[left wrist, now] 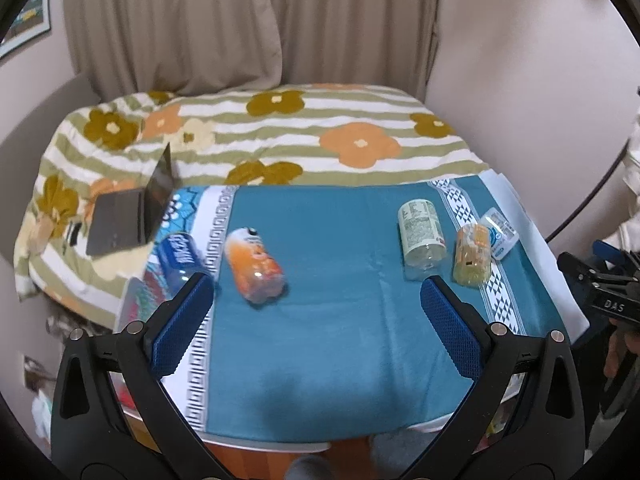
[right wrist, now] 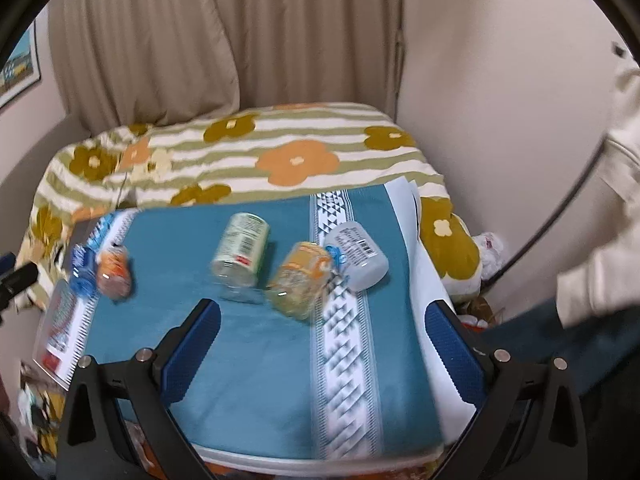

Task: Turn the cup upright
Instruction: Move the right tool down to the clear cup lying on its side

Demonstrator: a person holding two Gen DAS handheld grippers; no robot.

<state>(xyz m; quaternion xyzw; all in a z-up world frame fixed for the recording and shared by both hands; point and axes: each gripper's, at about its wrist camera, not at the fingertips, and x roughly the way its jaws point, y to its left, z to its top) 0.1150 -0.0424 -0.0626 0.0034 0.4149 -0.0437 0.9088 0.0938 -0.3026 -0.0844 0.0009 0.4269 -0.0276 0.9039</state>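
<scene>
Blue-padded left gripper [left wrist: 316, 304] and right gripper [right wrist: 322, 330] are both held spread wide, nothing pinched, above the teal cloth [left wrist: 340, 340]. 5 cups are seen lying on their sides: orange cup [left wrist: 256, 268], blue cup [left wrist: 180, 258], green cup [left wrist: 422, 236], yellow cup [left wrist: 472, 256], white cup [left wrist: 498, 232]. Floral bedding [left wrist: 280, 136] is seen beyond.

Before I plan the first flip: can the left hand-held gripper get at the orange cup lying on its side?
Probably yes: the left hand-held gripper is open, and the orange cup lies just ahead on bare cloth, with only the blue cup beside it.
</scene>
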